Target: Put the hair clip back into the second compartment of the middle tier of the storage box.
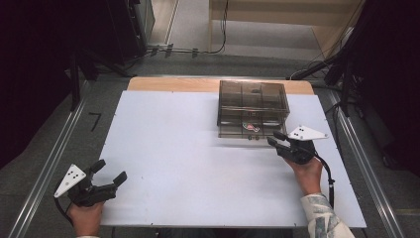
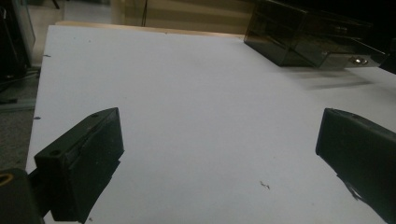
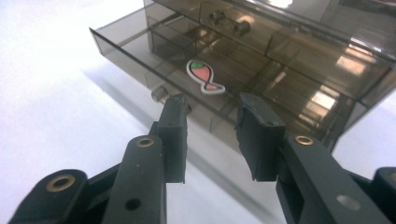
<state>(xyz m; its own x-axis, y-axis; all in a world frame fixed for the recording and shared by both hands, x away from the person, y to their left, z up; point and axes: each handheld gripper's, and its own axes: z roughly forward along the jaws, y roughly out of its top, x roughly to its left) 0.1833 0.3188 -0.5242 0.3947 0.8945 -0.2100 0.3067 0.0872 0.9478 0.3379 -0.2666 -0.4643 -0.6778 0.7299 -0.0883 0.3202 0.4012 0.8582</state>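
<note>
My right gripper [image 1: 275, 138] jaws apart before smoky drawer box [image 1: 252, 106], frame centre-right; my left gripper [image 1: 109, 172] wide apart, lower left

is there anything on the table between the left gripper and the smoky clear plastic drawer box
No. In the high view only bare white tabletop separates the left gripper from the smoky clear plastic drawer box; the left gripper view agrees.

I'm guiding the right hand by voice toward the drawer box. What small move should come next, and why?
Probably ease the right gripper forward onto the bottom drawer's knob. Its jaws stand open just short of the drawer box, the bottom drawer looks slightly pulled out, and the left gripper sits far off.
</note>
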